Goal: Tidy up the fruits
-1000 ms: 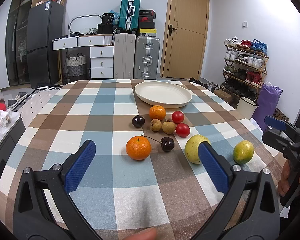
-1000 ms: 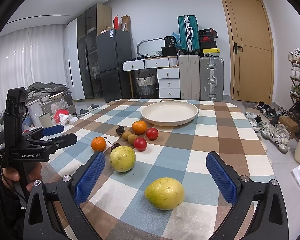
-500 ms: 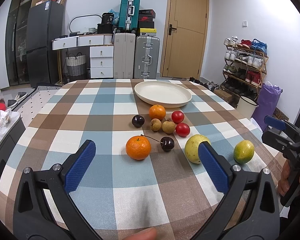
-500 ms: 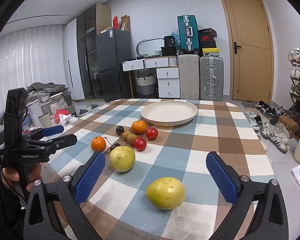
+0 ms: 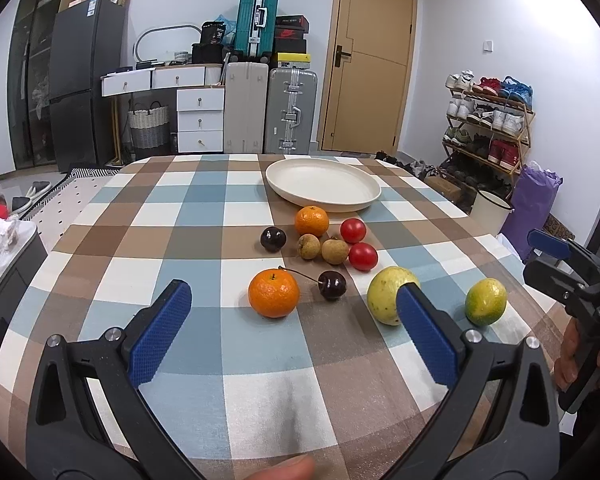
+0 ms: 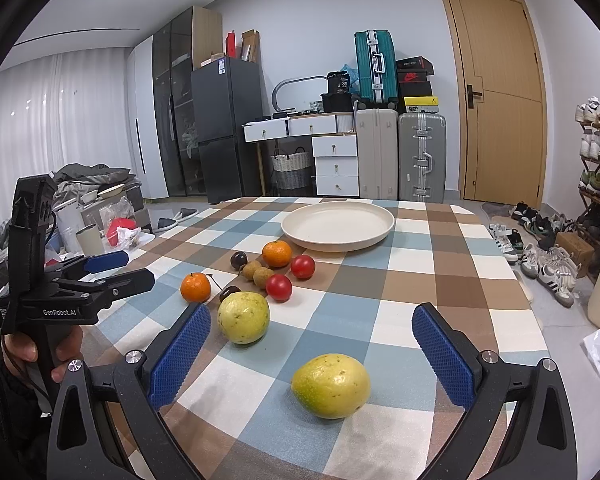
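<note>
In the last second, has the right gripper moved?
No. In its own view the yellow fruit and the plate sit where they did, framed alike by the right gripper.

Checked table [image 5: 204, 380] bearing fruits [image 5: 274, 293] and plate [image 5: 323, 185]

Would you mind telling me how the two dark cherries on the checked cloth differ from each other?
The nearer cherry carries a long thin stem that reaches toward the front orange; the farther cherry shows no stem from here. The nearer one lies between that orange and the yellow-green fruit, while the farther one sits at the left edge of the cluster, beside a brown longan. Both are dark, glossy, similar in size, and off the plate.
</note>
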Motion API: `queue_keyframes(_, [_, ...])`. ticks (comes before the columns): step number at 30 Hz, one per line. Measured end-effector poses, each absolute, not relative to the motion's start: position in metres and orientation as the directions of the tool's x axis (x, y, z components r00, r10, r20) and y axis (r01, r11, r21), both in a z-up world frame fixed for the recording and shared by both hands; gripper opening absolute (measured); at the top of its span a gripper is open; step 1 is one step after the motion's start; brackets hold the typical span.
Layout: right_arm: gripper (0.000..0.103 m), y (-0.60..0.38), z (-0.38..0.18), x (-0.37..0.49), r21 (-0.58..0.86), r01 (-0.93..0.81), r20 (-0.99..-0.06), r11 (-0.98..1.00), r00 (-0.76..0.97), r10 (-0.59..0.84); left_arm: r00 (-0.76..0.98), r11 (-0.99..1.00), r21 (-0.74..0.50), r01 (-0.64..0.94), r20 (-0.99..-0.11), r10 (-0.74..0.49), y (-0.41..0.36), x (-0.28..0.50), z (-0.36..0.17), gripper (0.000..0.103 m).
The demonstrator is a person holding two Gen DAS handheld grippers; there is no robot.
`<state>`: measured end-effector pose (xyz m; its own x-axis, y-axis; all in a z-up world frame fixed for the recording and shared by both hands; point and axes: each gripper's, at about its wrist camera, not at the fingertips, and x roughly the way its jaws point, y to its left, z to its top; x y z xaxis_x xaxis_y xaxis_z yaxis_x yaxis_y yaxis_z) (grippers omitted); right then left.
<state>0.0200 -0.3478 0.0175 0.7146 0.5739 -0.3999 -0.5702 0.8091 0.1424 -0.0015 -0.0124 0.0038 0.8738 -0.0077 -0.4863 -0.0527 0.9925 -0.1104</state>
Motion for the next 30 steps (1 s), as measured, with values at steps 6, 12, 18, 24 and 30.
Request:
queue_keyframes(6, [0.103,-0.350,0.019,0.018,0.137,-0.564,-0.388,0.814,0.726,0.568,0.875,0.992,-0.111,-0.054,-0.484,-0.007,-0.012,-0.002,0.004,0.102])
queue_keyframes(12, [0.103,-0.349,0.019,0.020,0.135,-0.549,-0.405,0.825,0.729,0.552,0.874,0.992,-0.111,-0.052,-0.485,-0.009,-0.011,-0.001,0.003,0.102])
queue_keyframes(18, [0.103,-0.349,0.016,0.027,0.140,-0.523,-0.426,0.841,0.735,0.528,0.874,0.990,-0.127,-0.062,-0.487,-0.008,-0.006,0.000,0.002,0.102])
queue_keyframes(24, [0.103,-0.351,0.012,0.037,0.159,-0.483,-0.460,0.861,0.735,0.498,0.855,0.986,-0.147,-0.075,-0.519,-0.012,0.002,0.007,-0.001,0.102])
queue_keyframes(30, [0.103,-0.346,0.000,0.053,0.173,-0.451,-0.565,0.876,0.683,0.463,0.834,0.996,-0.070,-0.049,-0.552,0.002,-0.014,0.013,-0.002,0.102])
